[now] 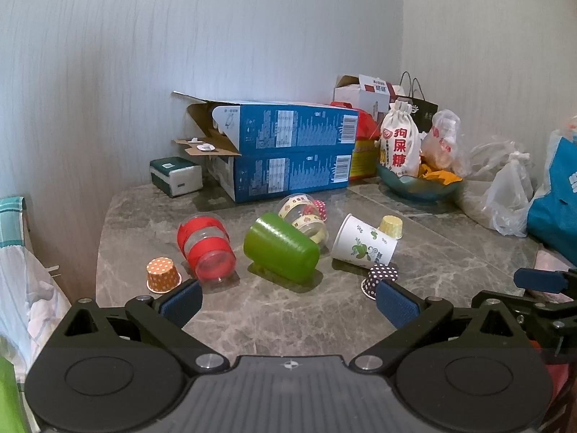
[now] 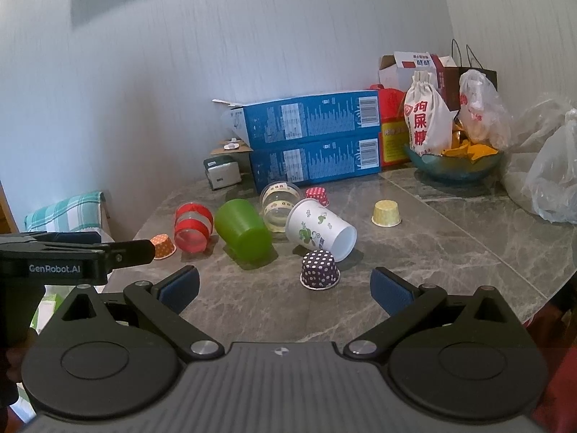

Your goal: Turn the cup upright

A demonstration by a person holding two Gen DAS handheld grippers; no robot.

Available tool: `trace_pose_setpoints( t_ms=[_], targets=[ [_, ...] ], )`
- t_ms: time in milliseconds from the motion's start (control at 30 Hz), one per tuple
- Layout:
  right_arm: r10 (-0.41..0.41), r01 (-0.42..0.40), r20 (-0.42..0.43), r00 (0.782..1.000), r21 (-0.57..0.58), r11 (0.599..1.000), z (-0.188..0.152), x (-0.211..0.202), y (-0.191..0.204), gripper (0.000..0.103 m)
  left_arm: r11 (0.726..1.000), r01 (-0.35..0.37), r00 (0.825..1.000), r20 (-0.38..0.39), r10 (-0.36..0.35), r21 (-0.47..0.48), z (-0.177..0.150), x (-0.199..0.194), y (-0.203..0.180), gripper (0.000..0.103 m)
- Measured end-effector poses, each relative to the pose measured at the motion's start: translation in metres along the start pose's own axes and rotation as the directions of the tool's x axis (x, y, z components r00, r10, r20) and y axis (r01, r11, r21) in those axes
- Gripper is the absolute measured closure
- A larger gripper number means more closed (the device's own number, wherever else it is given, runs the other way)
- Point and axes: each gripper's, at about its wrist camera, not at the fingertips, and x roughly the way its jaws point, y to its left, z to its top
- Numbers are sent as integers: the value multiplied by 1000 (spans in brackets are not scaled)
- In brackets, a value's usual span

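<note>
1. Both tools, left tool [image 1: 288, 297] and right tool [image 2: 285, 288], hover spread wide over the worktop's [image 2: 450, 252] bare near edge, pinching nothing.
2. Left to right mid-worktop: red-banded cup [image 1: 205, 249], green cup [image 1: 281, 249], white paper cup [image 1: 364, 243], all lying sideways.
3. Bare marble lies right of them; boxes [image 1: 288, 148] line the back wall.

The red dotted cup [image 1: 319, 208] sits mostly hidden behind the clear cup [image 1: 303, 218].

"GenRobot.AI" on left gripper [image 2: 108, 252]; "狗屎糖" on pouch [image 1: 399, 144]
</note>
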Motion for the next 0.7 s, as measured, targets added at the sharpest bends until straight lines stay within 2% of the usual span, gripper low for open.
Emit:
trace_pose_setpoints(
  t_ms=[700],
  targets=[
    [9,-9,-15,1000,25,1000,-1,-1,-5,1,1000,0,1000,-4,0,1,0,0,-4,0]
  ],
)
